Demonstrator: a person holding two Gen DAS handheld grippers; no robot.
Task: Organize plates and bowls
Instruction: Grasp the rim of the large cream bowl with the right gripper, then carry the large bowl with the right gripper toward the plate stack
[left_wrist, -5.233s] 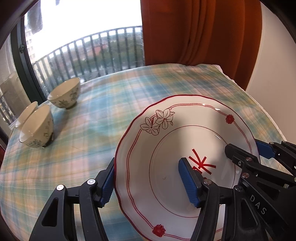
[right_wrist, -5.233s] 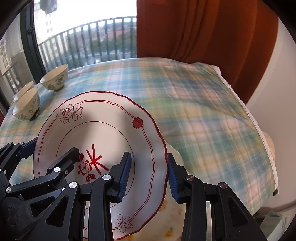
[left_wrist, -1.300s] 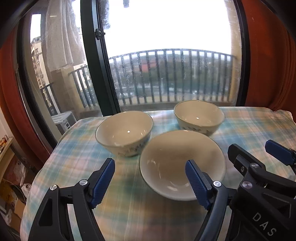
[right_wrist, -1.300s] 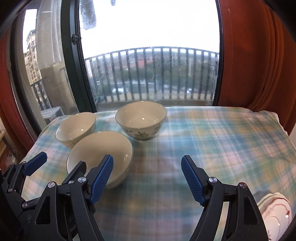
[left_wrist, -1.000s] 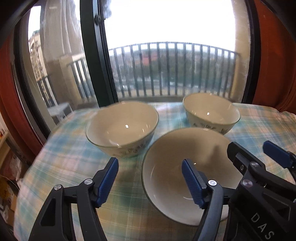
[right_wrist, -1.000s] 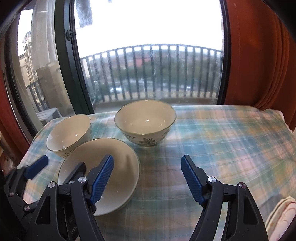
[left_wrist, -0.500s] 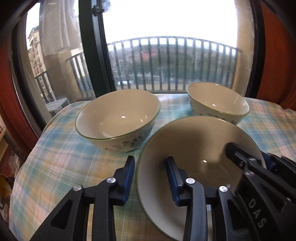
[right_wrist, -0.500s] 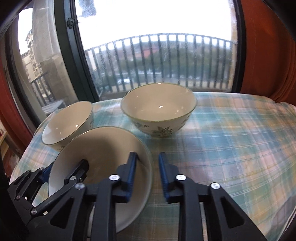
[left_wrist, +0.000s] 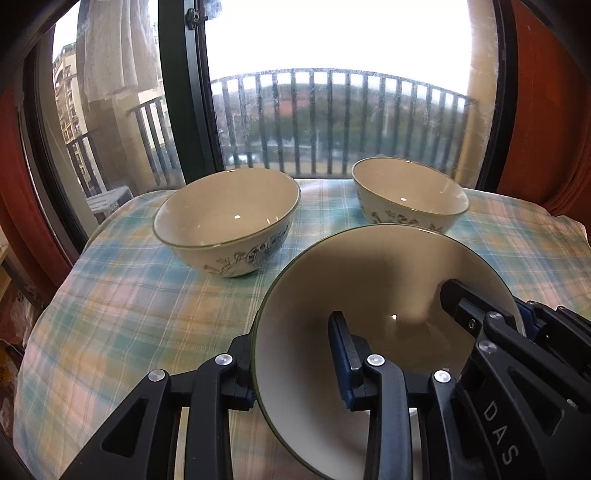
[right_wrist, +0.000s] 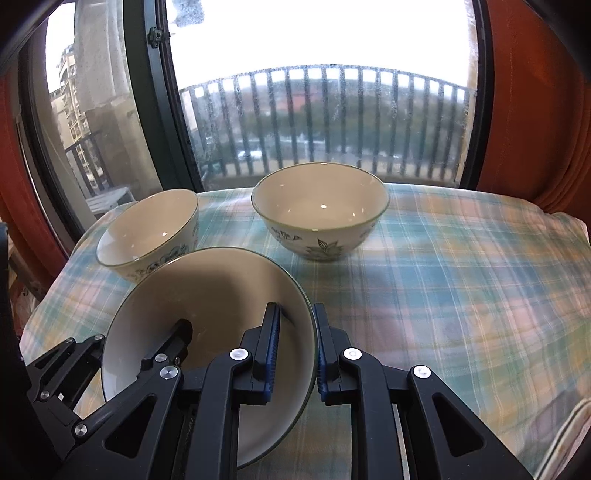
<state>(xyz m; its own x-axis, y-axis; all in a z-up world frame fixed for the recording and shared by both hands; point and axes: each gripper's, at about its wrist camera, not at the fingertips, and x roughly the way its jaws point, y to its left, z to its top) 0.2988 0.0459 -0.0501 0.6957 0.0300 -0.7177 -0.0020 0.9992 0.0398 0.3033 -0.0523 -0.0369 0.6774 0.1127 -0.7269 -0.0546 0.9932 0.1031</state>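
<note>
Your left hand-held gripper (left_wrist: 295, 354) and right hand-held gripper (right_wrist: 295, 345) are both clamped on opposite rims of the nearest bowl (left_wrist: 369, 280) (one pad inside, one outside), over the plaid-covered bench (right_wrist: 443, 277). Two more bowls, left (left_wrist: 225, 218) and right (left_wrist: 408, 195), stand beyond, apart.

Near bowl (left_wrist: 369, 288): lower rim cut by frame edge, base hidden. White object (right_wrist: 565, 443) right of near bowl: cropped, unidentifiable.
</note>
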